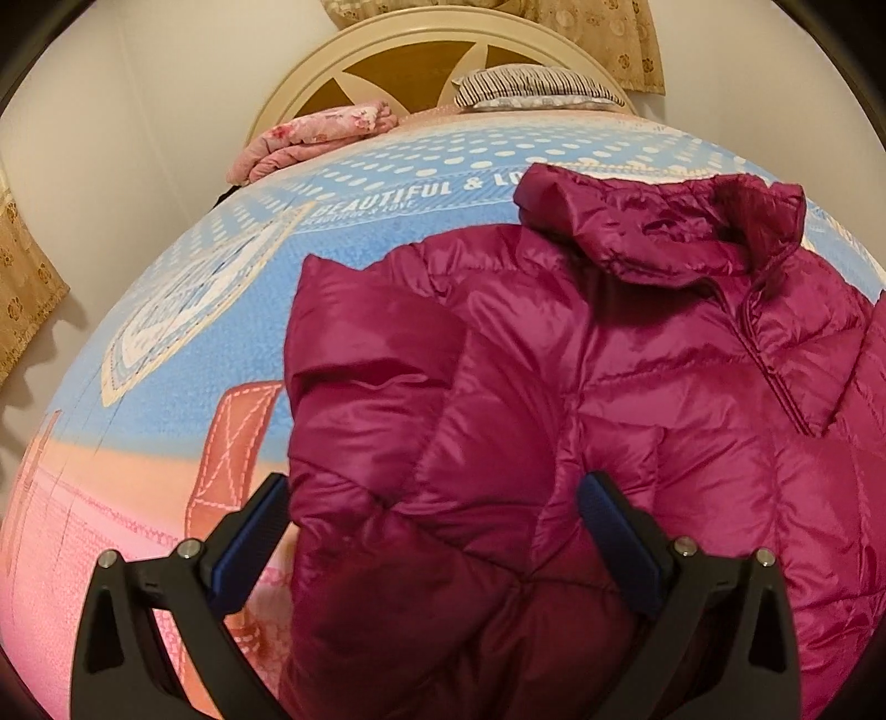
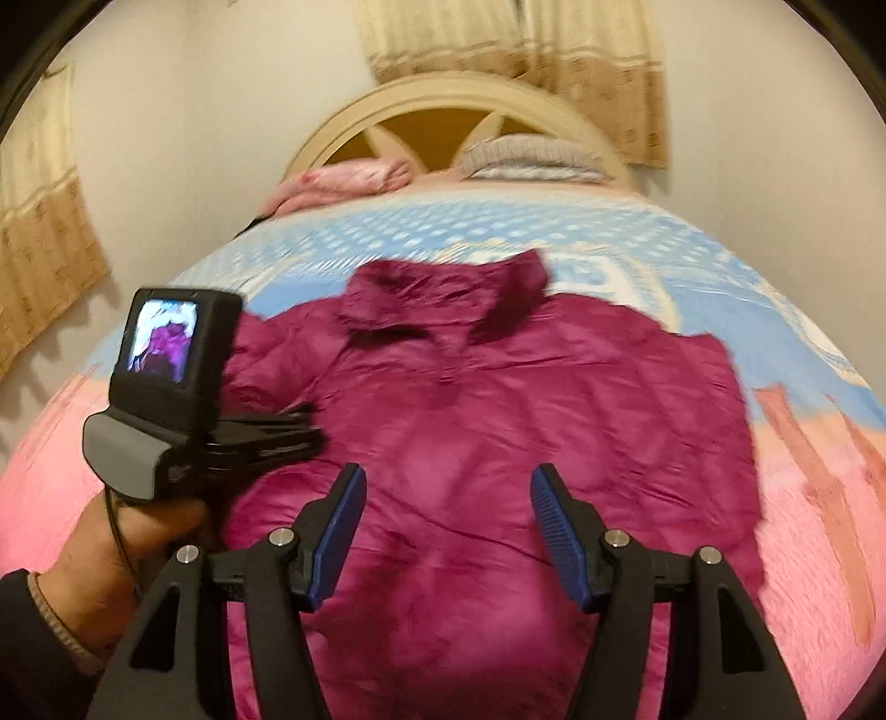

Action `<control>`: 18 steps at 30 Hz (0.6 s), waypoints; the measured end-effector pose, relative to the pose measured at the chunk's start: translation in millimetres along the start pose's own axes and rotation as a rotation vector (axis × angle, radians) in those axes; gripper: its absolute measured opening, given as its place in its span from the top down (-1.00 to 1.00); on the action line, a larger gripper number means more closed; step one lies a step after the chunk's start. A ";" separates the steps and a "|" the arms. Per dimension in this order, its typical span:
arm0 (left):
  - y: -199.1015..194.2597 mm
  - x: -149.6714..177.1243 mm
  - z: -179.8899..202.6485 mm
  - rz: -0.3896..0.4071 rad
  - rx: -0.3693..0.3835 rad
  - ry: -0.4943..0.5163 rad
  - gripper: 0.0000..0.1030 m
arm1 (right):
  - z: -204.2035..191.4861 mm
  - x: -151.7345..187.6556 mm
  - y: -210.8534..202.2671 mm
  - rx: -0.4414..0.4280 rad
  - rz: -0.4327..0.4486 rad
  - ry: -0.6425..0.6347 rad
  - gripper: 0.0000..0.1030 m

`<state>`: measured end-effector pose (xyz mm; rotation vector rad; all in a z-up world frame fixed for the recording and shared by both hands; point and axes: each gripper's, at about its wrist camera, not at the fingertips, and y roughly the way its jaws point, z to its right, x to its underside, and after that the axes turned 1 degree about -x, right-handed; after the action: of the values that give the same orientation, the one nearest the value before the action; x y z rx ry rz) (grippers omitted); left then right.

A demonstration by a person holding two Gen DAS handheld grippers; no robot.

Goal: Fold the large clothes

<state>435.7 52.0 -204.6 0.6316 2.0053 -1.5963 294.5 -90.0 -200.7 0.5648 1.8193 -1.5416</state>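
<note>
Two grippers are hovering open: left gripper [image 1: 432,531] straddling the jacket's [image 1: 609,415] folded sleeve [image 1: 376,399] at seven o'clock, right gripper [image 2: 447,526] above its hem, apparently readying the next fold on the bed [image 1: 166,343].

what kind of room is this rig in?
Almost certainly a home bedroom. A bed with an arched cream headboard, a striped pillow and a folded pink quilt at its head, and curtains behind. The magenta puffer jacket lies on the printed bedspread.
</note>
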 end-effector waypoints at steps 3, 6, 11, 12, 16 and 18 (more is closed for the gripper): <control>0.2 -0.3 -0.2 0.001 0.006 -0.004 -1.00 | 5.4 10.3 25.8 0.020 -0.058 0.018 -0.22; 0.9 -0.4 -1.4 -0.003 0.017 -0.006 -1.00 | 12.7 26.9 37.7 0.015 -0.068 0.019 -0.22; -0.1 -0.4 0.0 -0.002 0.005 0.006 -1.00 | 13.9 30.2 45.1 0.011 -0.098 0.008 -0.23; -0.2 -0.6 0.0 -0.002 0.003 0.008 -1.00 | 15.5 31.2 46.1 0.007 -0.099 0.013 -0.23; -0.1 -1.0 1.3 -0.003 -0.003 0.013 -1.00 | 12.8 32.1 46.3 0.021 -0.092 0.003 -0.24; -1.5 -1.3 2.4 -0.001 -0.013 0.020 -1.00 | 11.4 30.6 47.2 0.028 -0.093 -0.003 -0.24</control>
<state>435.9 49.2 -203.1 0.6441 2.0295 -1.5823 309.5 -94.4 -255.9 0.4969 1.8473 -1.6311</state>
